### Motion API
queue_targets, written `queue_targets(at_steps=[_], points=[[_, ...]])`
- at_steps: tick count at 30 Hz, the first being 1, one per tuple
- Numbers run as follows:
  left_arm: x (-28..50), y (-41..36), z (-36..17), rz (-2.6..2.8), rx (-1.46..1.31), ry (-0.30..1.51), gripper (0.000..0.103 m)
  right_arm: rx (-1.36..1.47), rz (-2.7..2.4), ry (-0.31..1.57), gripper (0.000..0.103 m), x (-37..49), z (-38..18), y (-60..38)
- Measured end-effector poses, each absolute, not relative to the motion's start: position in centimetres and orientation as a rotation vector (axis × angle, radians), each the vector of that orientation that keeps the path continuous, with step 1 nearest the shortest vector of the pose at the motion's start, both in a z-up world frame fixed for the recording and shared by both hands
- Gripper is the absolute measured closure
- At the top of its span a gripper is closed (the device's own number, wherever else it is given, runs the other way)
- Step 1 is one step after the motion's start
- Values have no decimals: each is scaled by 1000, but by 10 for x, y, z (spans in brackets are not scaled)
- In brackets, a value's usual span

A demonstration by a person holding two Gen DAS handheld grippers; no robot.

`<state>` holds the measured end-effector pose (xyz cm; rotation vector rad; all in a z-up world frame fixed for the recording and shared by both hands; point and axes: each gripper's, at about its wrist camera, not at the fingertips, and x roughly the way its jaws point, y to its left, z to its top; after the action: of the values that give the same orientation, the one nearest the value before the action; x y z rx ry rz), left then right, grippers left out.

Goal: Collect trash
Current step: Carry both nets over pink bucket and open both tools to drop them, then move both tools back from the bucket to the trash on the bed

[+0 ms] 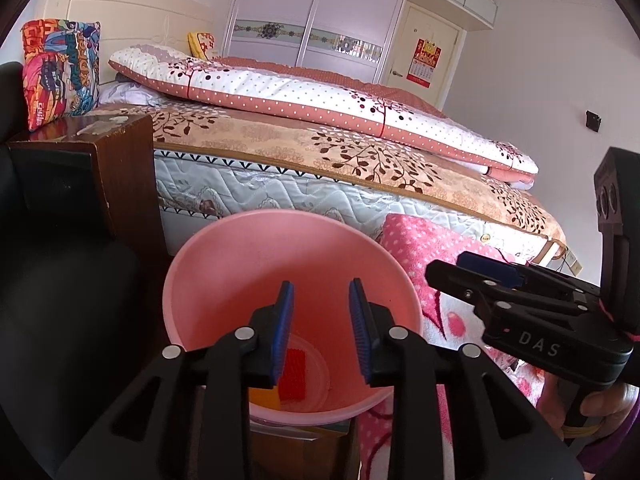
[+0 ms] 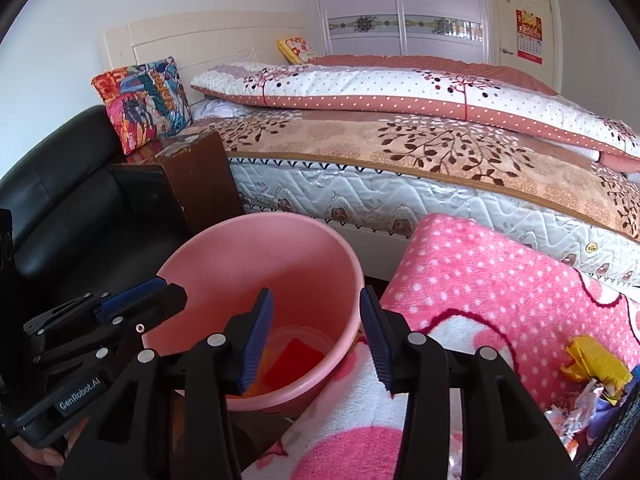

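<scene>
**Inspector:** Largest first. A made bed fills the background; in front of it lies a pink polka-dot blanket. Beside the blanket stands a pink bucket.

**Clerk:** Its contents?

**Inspector:** A red piece and an orange one at the bottom, possibly inside a clear dish; the view is poor there.

**Clerk:** The grippers?

**Inspector:** The left gripper hangs over the bucket mouth, jaws moderately wide and empty. The right gripper stands by the bucket's near rim, wide, also empty.

**Clerk:** Remaining trash?

**Inspector:** A yellow wrapper and crumpled scraps lie on the blanket at the right. I judge a drop complete; next, the right gripper should swing right and pinch that wrapper.
</scene>
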<state>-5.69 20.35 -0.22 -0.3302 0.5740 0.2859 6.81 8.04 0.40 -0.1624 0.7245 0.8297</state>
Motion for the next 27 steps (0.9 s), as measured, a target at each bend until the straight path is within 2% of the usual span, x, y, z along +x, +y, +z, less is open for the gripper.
queue_targets(at_steps=[11, 27], points=[[-63, 182, 21, 275, -301, 517, 75, -92, 778, 669, 53, 52, 26, 23], [-61, 98, 31, 137, -218, 532, 75, 19, 650, 613, 50, 14, 47, -87]])
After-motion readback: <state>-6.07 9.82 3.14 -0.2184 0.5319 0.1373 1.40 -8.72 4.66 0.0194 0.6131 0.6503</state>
